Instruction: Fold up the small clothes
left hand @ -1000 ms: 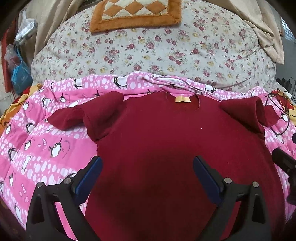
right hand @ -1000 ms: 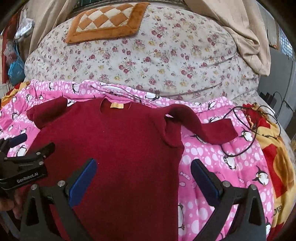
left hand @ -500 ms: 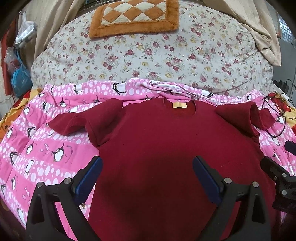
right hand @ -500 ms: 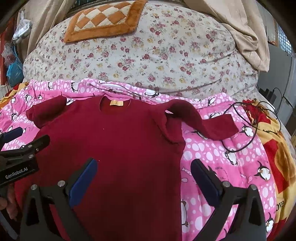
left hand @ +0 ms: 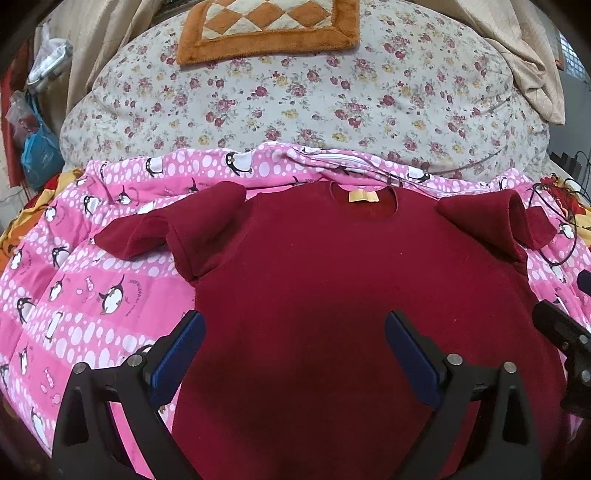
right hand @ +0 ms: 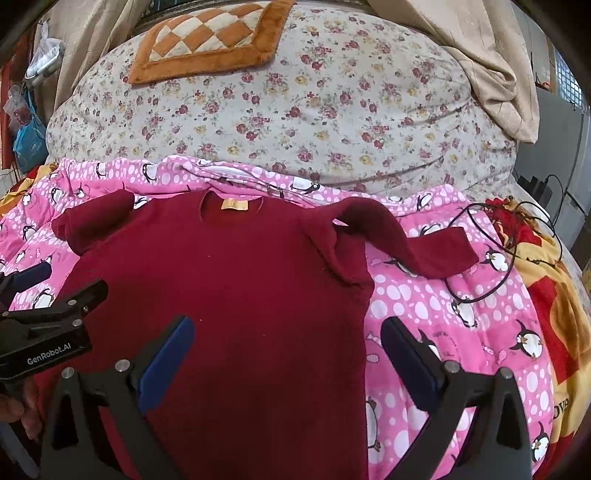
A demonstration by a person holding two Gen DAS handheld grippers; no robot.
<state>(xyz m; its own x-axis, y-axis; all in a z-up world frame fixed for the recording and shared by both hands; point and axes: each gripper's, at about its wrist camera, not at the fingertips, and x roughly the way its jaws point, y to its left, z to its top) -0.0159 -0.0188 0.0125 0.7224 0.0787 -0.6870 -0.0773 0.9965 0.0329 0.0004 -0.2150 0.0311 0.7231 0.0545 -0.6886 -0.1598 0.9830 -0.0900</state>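
Note:
A dark red long-sleeved top lies flat, neck away from me, on a pink penguin blanket. It has a yellow neck label. Both sleeves are bunched near the shoulders, the left sleeve and the right sleeve. My left gripper is open and empty above the top's lower left part. My right gripper is open and empty above the top's right side edge. Each gripper shows at the edge of the other's view, with the left gripper on the left.
A big floral quilt is heaped behind the blanket with an orange checked cushion on top. A black cable lies on the blanket right of the right sleeve. A red and yellow blanket is at far right. Bags hang at far left.
Both grippers have drawn back slightly toward me and stayed open. The top has not moved.

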